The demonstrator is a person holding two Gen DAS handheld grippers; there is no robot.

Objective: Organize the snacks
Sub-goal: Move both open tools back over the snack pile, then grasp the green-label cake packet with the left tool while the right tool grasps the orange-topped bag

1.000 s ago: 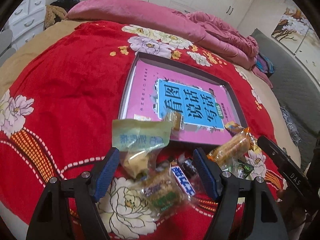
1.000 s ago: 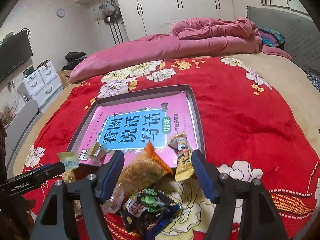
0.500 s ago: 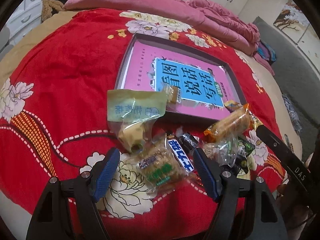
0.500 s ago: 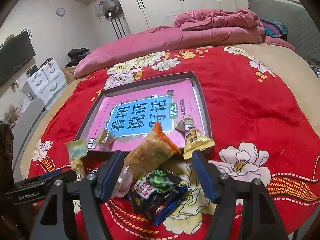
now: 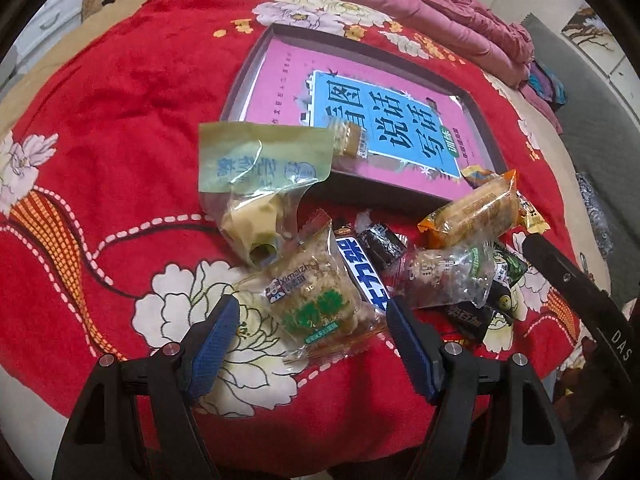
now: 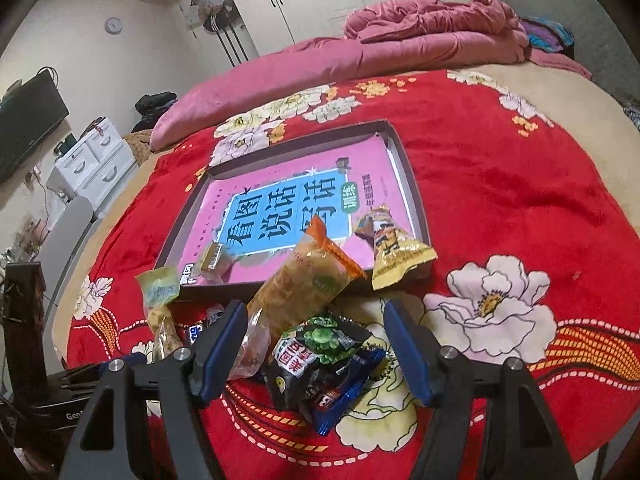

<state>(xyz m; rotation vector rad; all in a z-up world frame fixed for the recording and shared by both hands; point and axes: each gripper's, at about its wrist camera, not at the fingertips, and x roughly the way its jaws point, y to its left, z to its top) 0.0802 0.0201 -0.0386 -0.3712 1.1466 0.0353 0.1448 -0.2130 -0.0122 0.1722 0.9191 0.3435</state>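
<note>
Everywhere crinkly plastic snack packets [image 5: 316, 304] on plush red blanket [image 5: 100, 128], both grippers wide, empty.

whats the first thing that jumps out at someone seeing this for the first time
A heap of wrapped snacks lies on a bright red flowered blanket, right in front of both open grippers, left and right. Just behind the heap sits a shallow dark tray holding a pink book with a blue label, a small wrapped sweet on it.
</note>
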